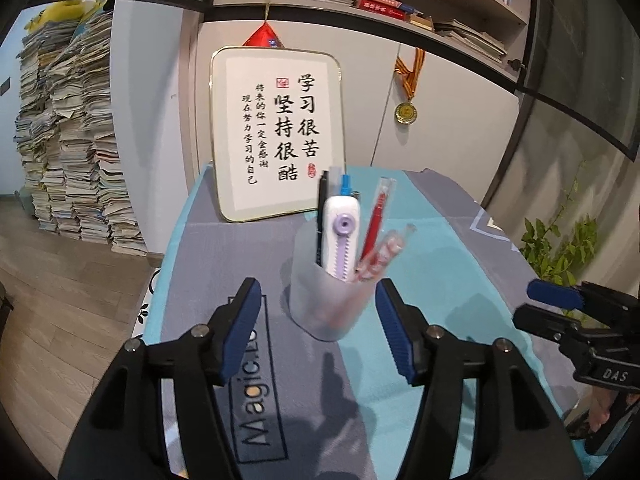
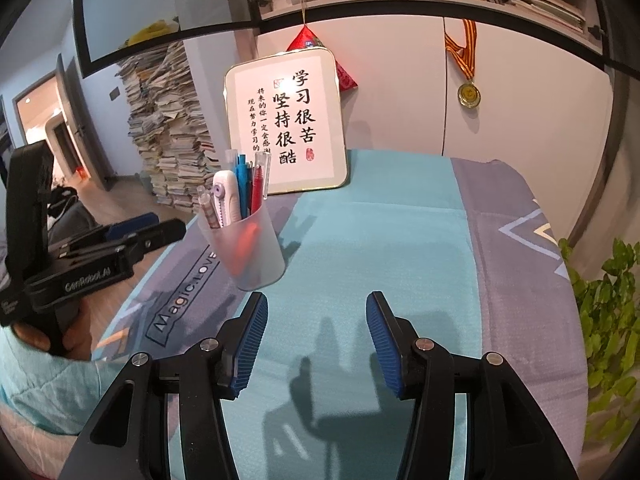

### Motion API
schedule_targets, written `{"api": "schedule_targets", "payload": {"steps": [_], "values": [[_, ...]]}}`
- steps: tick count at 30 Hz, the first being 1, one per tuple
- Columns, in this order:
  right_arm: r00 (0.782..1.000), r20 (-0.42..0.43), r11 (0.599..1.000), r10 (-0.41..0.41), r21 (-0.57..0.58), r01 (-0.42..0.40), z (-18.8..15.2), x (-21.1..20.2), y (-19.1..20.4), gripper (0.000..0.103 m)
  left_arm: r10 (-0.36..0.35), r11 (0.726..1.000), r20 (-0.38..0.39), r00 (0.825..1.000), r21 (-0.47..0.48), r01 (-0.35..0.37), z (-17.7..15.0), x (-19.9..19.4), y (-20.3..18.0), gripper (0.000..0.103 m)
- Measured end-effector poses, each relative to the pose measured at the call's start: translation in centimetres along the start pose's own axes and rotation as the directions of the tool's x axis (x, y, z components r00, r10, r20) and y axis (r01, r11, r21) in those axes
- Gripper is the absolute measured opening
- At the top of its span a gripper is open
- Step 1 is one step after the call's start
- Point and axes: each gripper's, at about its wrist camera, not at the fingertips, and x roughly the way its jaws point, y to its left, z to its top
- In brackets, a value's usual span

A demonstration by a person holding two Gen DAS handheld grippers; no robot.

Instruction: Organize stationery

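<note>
A frosted plastic pen cup [image 1: 329, 300] stands upright on the blue and grey cloth [image 1: 448, 248]. It holds a white and purple correction tape [image 1: 341, 236], a red pen [image 1: 374, 224], a black pen, a blue pen and a clear patterned pen. My left gripper [image 1: 318, 316] is open and empty, its jaws on either side of the cup's base, not touching it. The cup also shows in the right wrist view [image 2: 244, 244]. My right gripper [image 2: 316, 332] is open and empty over bare cloth, to the right of the cup. The left gripper [image 2: 148, 226] shows at left there.
A framed calligraphy board [image 1: 276, 136] leans on the wall behind the cup. A medal [image 1: 406, 112] hangs on the cabinet. A tall pile of papers [image 1: 68, 140] stands on the floor at left. A green plant [image 2: 608, 320] is at the right edge.
</note>
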Motion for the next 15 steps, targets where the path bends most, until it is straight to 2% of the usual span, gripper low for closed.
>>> {"api": "schedule_targets", "payload": {"steps": [7, 12, 13, 15], "values": [[0.998, 0.051, 0.999, -0.035, 0.011, 0.034, 0.3, -1.8, 0.1, 0.052, 0.015, 0.997, 0.055, 0.998, 0.075, -0.019, -0.1, -2.4, -2.9, 0.070], [0.989, 0.122, 0.996, -0.086, 0.036, 0.082, 0.6, -4.4, 0.0, 0.052, 0.034, 0.996, 0.089, 0.995, 0.080, -0.041, 0.0, -4.1, -3.9, 0.077], [0.986, 0.134, 0.995, -0.100, 0.039, 0.096, 0.6, -5.1, 0.0, 0.054, 0.052, 0.995, 0.097, 0.994, 0.083, -0.060, 0.0, -4.5, -4.1, 0.079], [0.977, 0.166, 0.991, -0.134, 0.049, 0.128, 0.7, -6.5, 0.1, 0.067, 0.067, 0.993, 0.107, 0.992, 0.087, -0.076, 0.1, -5.1, -4.5, 0.081]]}}
